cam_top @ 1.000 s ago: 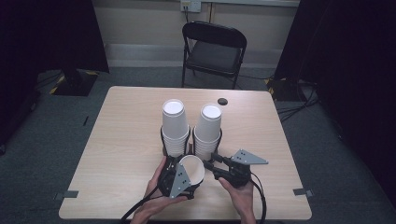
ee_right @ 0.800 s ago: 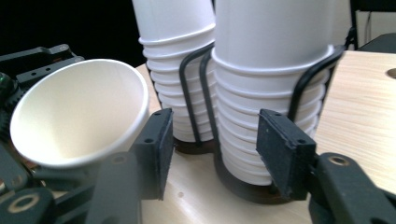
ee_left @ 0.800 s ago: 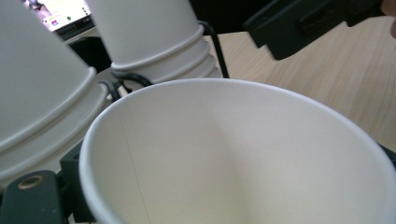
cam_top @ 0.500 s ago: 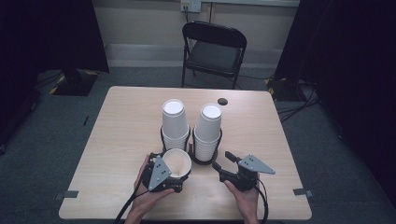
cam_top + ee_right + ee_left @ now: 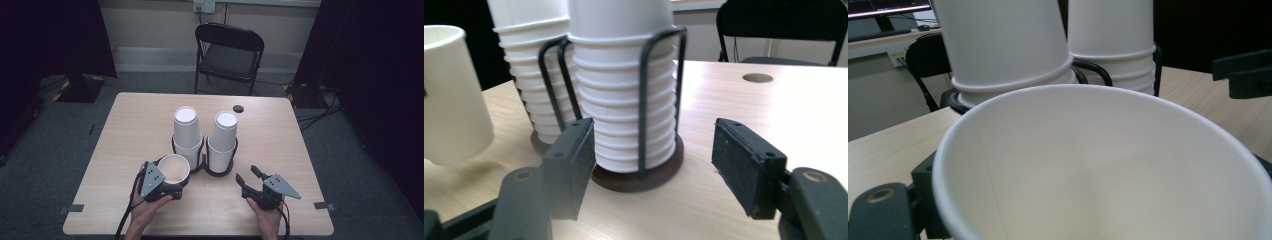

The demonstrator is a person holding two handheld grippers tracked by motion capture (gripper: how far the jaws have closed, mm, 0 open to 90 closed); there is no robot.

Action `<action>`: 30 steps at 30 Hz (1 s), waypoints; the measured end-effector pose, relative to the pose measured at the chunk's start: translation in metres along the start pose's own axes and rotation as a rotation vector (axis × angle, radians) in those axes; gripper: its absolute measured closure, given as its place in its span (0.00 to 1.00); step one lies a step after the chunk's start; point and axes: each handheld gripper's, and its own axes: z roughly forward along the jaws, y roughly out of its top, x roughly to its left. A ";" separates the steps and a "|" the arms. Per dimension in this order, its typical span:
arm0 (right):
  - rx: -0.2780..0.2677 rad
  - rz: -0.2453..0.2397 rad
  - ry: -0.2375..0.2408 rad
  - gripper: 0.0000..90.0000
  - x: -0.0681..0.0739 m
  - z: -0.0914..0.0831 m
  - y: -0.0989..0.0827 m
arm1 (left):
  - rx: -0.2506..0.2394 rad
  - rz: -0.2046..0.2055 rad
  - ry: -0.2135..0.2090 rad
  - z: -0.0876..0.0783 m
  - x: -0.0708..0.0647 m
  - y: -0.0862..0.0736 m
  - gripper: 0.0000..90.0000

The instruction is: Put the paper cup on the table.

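Two upside-down stacks of white paper cups, the left stack and the right stack, stand in a black wire holder at the table's middle. My left gripper is shut on a single white cup, mouth up, just front-left of the left stack. In the left gripper view that cup's mouth is close up, with one finger beside it. My right gripper is open and holds nothing, front-right of the holder. In its own view my right gripper faces the right stack.
A small round hole lies in the wooden table behind the stacks. A black folding chair stands beyond the far edge. The held cup is at the left of the right gripper view.
The two grippers have drawn apart. The left one carried the cup leftward, and the right one moved right and back toward the front edge.
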 end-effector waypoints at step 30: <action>0.031 0.012 -0.151 0.15 -0.011 0.000 -0.020 | 0.003 -0.145 0.199 0.021 0.090 -0.007 0.10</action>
